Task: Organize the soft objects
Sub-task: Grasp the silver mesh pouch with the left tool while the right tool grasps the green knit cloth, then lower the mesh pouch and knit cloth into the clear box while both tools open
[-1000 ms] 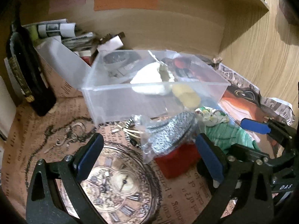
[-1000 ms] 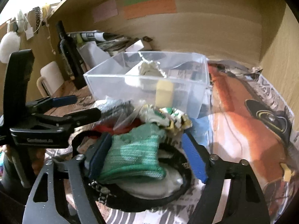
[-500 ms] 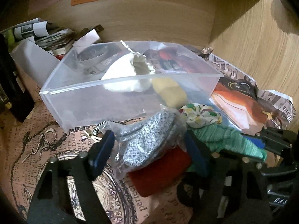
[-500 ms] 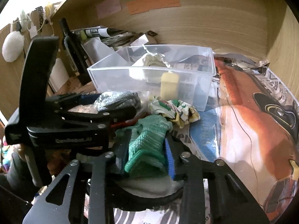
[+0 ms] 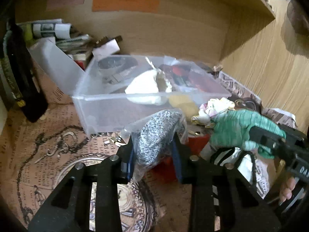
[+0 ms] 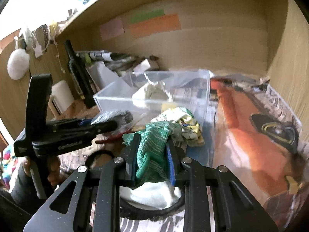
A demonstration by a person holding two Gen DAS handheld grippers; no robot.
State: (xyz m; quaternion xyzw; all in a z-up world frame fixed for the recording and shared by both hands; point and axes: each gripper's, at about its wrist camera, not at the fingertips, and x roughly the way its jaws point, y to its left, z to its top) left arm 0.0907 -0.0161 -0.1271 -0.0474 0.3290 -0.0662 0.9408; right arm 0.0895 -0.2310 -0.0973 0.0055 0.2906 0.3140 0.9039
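My left gripper (image 5: 153,154) is shut on a clear bag of grey glittery pads (image 5: 154,135), lifted a little in front of the clear plastic box (image 5: 108,114). My right gripper (image 6: 151,154) is shut on a green knitted cloth (image 6: 152,145), also raised; it shows at the right of the left wrist view (image 5: 241,127). A floral cloth (image 6: 179,119) lies just beyond, near the box (image 6: 115,98). The box holds a white soft piece (image 5: 143,86) and a yellow sponge (image 5: 182,103). The left gripper and grey bag (image 6: 114,117) appear in the right wrist view.
A dark bottle (image 5: 17,73) stands at the left. Papers and clutter (image 5: 65,38) pile behind the box against the wooden back wall. A red block (image 5: 195,145) lies under the held items. A black ring with white fabric (image 6: 154,199) sits below my right gripper. A wooden wall is on the right.
Both grippers have closed: the left on the grey bag, the right on the green cloth. Both items have been lifted off the pile.
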